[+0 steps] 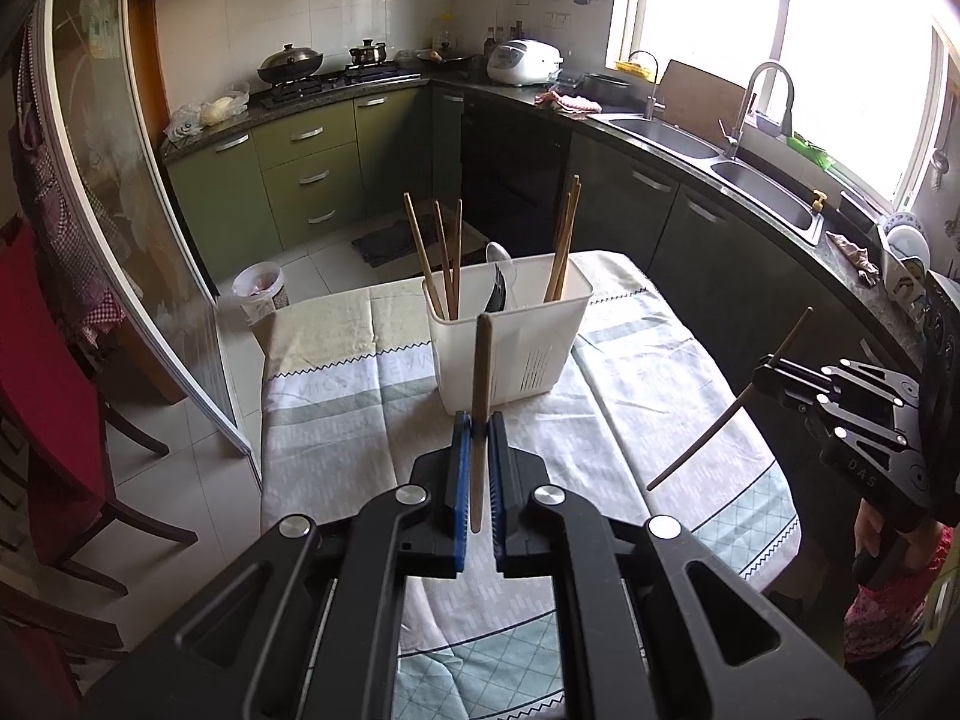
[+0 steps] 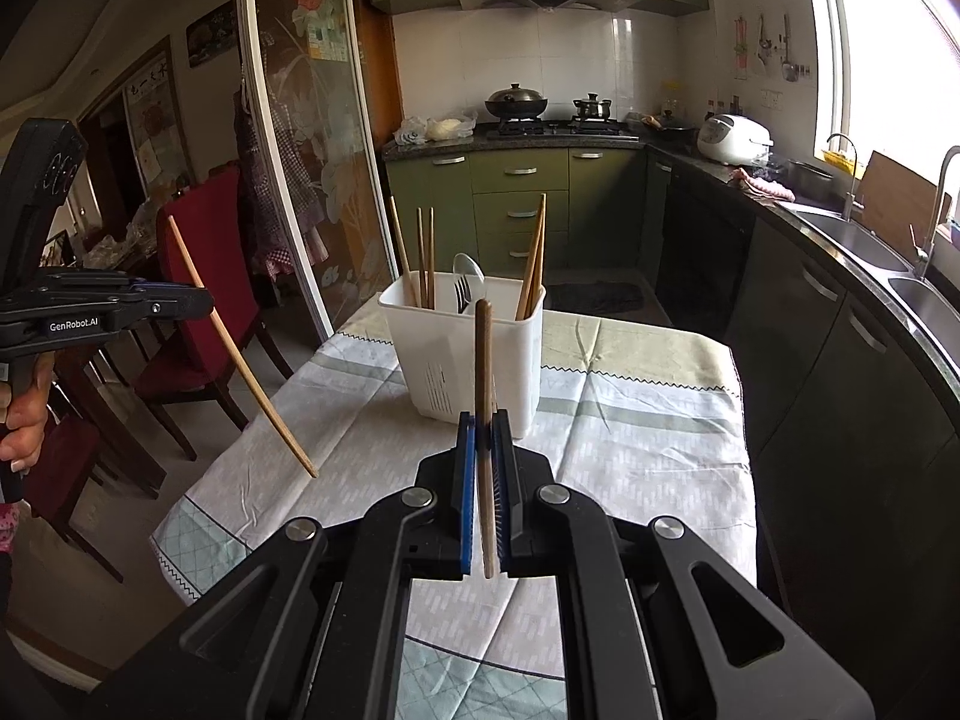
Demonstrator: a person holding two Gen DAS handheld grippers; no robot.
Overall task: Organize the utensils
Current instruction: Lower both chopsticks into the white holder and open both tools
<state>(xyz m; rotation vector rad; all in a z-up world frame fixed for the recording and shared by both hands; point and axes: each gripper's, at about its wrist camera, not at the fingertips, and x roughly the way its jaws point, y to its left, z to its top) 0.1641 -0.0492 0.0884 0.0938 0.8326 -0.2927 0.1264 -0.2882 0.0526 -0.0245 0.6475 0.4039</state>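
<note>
Right now each hand-held gripper pinches one chopstick above the cloth-covered counter. The left hand-held gripper has its blue-padded jaws pressed against a pale wooden chopstick, which stands nearly upright between them, its blunt top reaching in front of the caddy's near wall. Seen from the right wrist camera, this same stick slants down to the right, its thin tip hanging over the cloth's left edge.

The right hand-held gripper is clamped on a darker brown chopstick, also close to upright, with a rounded upper end and a lighter lower end showing between the pads. From the left wrist camera that stick appears thin and dark, tilted, its lower tip over the right part of the cloth.

A white plastic utensil caddy stands on the counter, toward its far end, with slotted vents low on its side wall. It is split into compartments: three light wooden chopsticks lean in the left one, a spoon and a fork stand in the middle one, and a pair of chopsticks leans in the right one.
</note>
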